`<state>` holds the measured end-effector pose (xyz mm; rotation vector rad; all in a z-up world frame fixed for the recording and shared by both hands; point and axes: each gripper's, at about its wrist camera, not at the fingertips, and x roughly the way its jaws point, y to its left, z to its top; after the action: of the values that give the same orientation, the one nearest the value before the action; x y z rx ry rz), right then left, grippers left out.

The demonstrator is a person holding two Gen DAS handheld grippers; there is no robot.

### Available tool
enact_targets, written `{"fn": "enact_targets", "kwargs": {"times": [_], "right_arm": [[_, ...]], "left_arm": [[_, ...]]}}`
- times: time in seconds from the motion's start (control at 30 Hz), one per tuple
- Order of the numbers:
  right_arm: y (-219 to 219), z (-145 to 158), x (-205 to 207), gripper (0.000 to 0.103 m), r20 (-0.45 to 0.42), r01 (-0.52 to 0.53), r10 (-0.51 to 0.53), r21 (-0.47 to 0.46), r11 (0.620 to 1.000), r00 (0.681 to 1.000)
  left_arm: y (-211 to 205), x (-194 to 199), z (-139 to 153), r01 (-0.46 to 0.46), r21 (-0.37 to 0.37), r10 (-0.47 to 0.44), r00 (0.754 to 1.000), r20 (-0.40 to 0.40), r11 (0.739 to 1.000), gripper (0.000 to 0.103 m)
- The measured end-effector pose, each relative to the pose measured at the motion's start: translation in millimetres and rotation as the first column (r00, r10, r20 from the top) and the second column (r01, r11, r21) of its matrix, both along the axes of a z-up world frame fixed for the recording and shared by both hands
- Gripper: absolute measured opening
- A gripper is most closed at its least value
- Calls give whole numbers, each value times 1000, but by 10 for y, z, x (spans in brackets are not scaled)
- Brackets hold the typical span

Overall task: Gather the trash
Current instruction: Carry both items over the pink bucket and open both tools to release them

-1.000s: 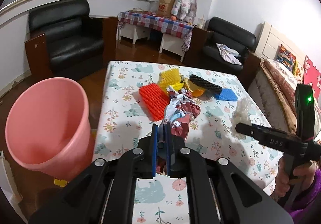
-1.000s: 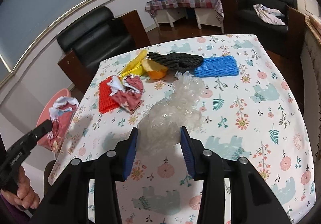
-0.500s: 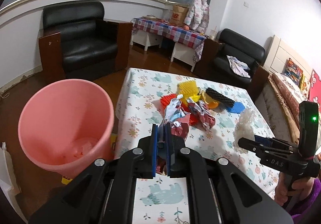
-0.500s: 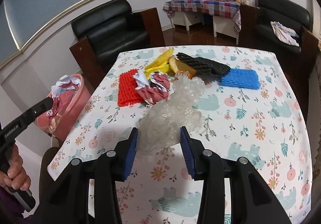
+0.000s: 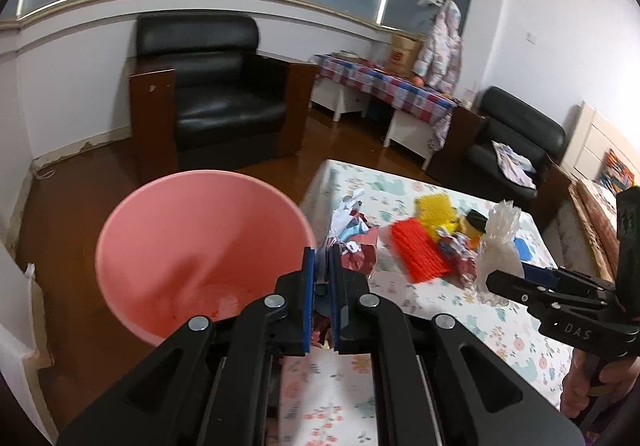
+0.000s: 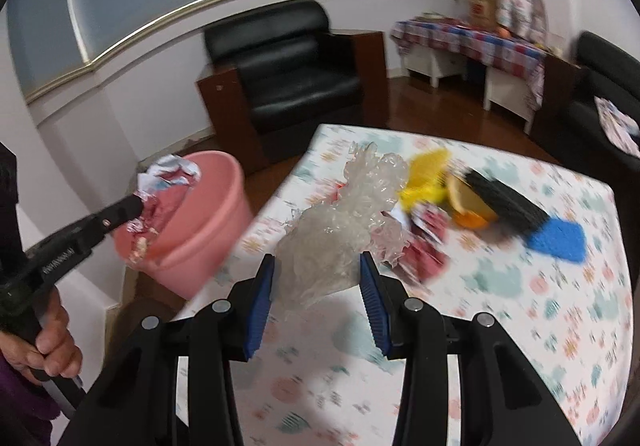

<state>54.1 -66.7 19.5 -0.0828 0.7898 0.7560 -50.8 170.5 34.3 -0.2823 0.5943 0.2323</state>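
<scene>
Left gripper point(image 5: 321, 266) up close, fingers pinched narrow on a crumpled red-and-silver wrapper point(image 5: 352, 242); the wrapper sits right between the blue pads and sticks up and forward past the tips, long axis running away from the camera. It hangs at the rim of the pink bin point(image 5: 200, 246), just off the surface's point(image 5: 500, 326) edge. From the right wrist view the same wrapper point(image 6: 160, 190) droops in front of the bin point(image 6: 208, 222).

Right gripper point(image 6: 318, 278) now: fingers held moderately apart, clamping a clear plastic bag point(image 6: 344, 226) that fills the gap and rises upright beyond the tips, above the surface point(image 6: 540, 306). On that gripper's side, lettering reads "DAS" point(image 5: 576, 331).

Farther out on the floral cloth: red mesh point(image 5: 420, 250), yellow mesh point(image 5: 434, 212), black mesh point(image 6: 504, 198), blue mesh point(image 6: 558, 238), an orange piece point(image 6: 470, 210).
</scene>
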Motion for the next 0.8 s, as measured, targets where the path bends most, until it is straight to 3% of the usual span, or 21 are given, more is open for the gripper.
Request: {"fn": "enact_targets", "kwargs": {"times": [0.43, 0.8], "right_arm": [[1036, 184, -81, 42, 22, -204, 204, -1, 979, 979], [1772, 58, -173, 42, 2, -313, 314, -37, 949, 950]], "left_arm": [[443, -201, -56, -129, 26, 129, 992, -8, 991, 6], [779, -224, -156, -195, 4, 195, 980, -35, 981, 6]]}}
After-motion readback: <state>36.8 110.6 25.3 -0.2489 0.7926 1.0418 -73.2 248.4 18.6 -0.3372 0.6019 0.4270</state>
